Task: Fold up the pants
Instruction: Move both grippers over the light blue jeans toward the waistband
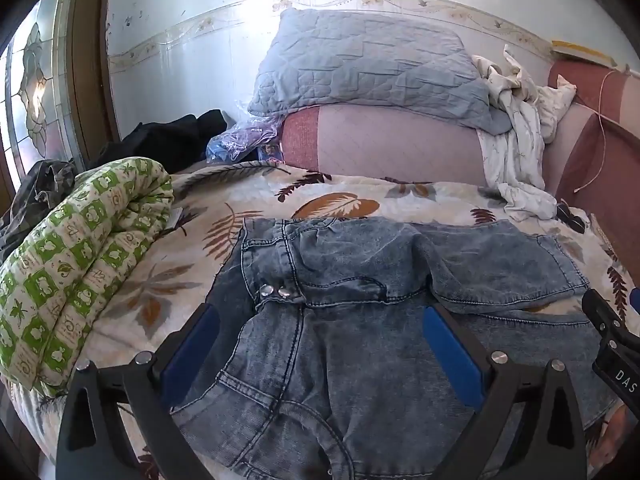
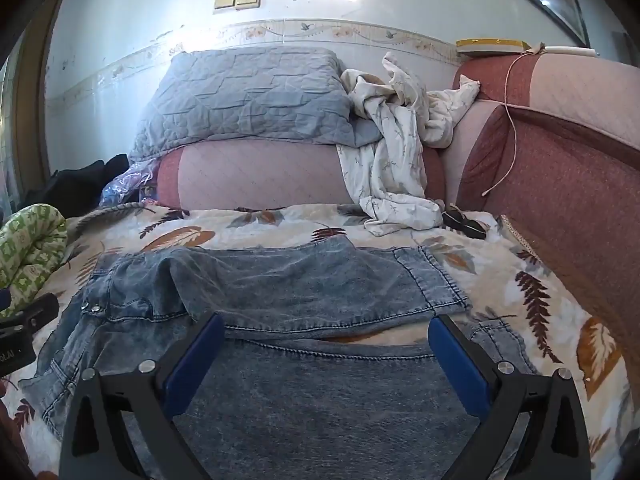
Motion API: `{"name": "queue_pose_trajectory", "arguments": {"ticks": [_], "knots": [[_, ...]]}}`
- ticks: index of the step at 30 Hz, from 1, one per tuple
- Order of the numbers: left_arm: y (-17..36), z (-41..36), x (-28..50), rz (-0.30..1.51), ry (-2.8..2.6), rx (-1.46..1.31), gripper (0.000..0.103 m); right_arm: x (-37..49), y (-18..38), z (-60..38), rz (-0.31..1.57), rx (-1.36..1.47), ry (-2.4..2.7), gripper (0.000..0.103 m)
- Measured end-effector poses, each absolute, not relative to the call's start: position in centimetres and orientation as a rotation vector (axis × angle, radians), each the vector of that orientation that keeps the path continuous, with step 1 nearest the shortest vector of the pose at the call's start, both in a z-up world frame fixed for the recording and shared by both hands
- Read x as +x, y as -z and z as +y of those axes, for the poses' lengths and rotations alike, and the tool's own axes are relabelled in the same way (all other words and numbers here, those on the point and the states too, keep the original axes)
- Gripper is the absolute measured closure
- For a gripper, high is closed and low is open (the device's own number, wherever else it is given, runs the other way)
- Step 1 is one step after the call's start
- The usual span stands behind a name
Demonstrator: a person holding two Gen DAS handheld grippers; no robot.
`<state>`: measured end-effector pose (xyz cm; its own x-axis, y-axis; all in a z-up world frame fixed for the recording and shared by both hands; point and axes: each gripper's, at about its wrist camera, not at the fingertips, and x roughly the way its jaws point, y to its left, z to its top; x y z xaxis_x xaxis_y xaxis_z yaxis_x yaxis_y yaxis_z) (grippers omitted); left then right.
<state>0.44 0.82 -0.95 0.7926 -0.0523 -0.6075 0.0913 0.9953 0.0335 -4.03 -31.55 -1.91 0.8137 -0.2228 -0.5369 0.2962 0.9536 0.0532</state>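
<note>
Left wrist view showed the jeans [image 1: 360, 280] spread on the bed's leaf-print blanket [image 1: 224, 208], waistband with two metal snap buttons [image 1: 274, 291] toward the left, one leg already laid over so its hemmed cuff [image 1: 560, 264] sat on top at the right. Left gripper [image 1: 320, 356] hovered over the seat and pocket area, jaws released wide, nothing between the pads. Right wrist view had the right gripper [image 2: 326, 360] over the lower leg panel, jaws likewise spread wide and empty, with the folded-over leg's stitched edge [image 2: 320, 326] just ahead of the fingertips. Denim looked soft and limp, medium weight, likely not slippery; it should drape and sag rather than hold shape, so a one-corner lift would probably drag the rest along. Seams, waistband and hem were thicker and stiffer, likely the best pinch spots. Judged sensible holds: left on the waistband edge near the buttons, right on the cuff or the leg's outer seam, both layers pinched together. Green quilt roll [image 1: 80, 264] lay just beside the jeans on the left, white crumpled cloth [image 2: 392, 168] well apart behind.
</note>
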Motion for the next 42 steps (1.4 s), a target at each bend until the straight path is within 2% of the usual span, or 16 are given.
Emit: {"name": "queue_pose_trajectory", "arguments": {"ticks": [8, 42], "knots": [[1.1, 0.7, 0.5, 0.663, 0.096, 0.063, 0.002, -5.4, 0.9, -24.0, 0.544, 0.095, 0.29, 0.0], [1.9, 0.1, 0.2, 0.663, 0.113, 0.1, 0.002, -5.7, 0.7, -23.9, 0.524, 0.099, 0.297, 0.0]]}}
